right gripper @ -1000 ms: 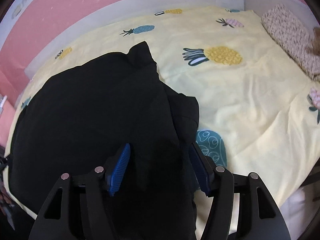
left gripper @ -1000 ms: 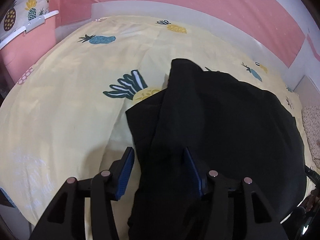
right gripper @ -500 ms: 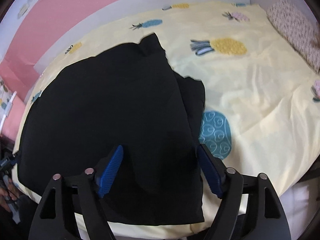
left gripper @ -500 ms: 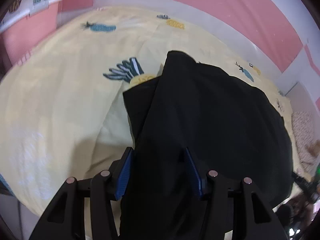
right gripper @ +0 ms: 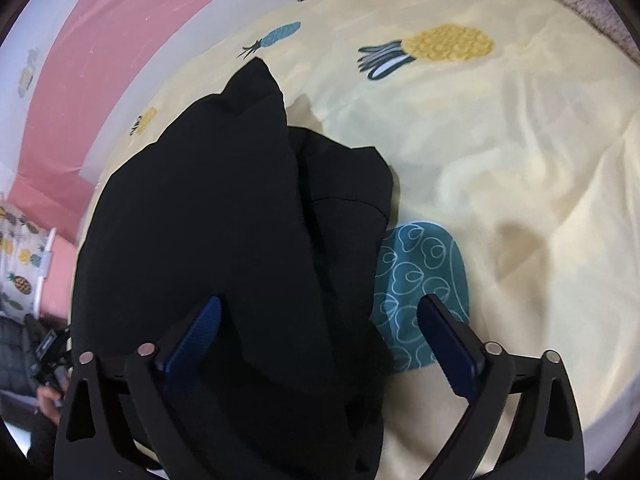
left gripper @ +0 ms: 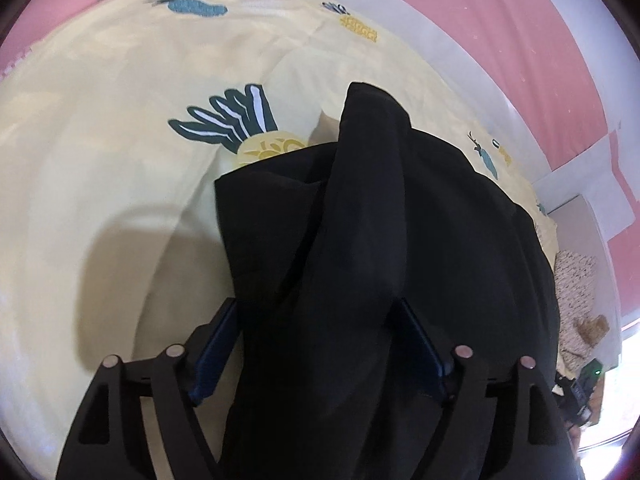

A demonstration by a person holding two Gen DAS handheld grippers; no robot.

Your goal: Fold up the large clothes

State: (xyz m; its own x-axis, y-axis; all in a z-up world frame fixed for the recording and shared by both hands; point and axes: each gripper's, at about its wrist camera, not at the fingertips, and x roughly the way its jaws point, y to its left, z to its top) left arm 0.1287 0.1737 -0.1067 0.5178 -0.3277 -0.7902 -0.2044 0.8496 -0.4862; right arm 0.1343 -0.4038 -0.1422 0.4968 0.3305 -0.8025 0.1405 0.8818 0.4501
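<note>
A large black garment [left gripper: 400, 240] lies partly folded on a yellow pineapple-print bedsheet [left gripper: 100, 140]. In the left wrist view my left gripper [left gripper: 316, 320] has its jaws wide apart, with a raised fold of the black cloth draped between the blue pads [left gripper: 218, 340]. In the right wrist view the same garment [right gripper: 224, 220] fills the left and centre. My right gripper [right gripper: 320, 320] is open, jaws wide apart, and the garment's near edge lies between them. I cannot tell whether either gripper's pads touch the cloth.
The sheet [right gripper: 500, 160] spreads to the right of the garment, with a teal print [right gripper: 424, 280] beside the right finger. Pink and white walls [left gripper: 500, 20] border the bed. A speckled pillow [left gripper: 576, 280] lies at the far right in the left wrist view.
Both grippers have lifted and drawn back over the garment's near edge. The right jaws have spread wider. The cloth between the left jaws is bunched higher.
</note>
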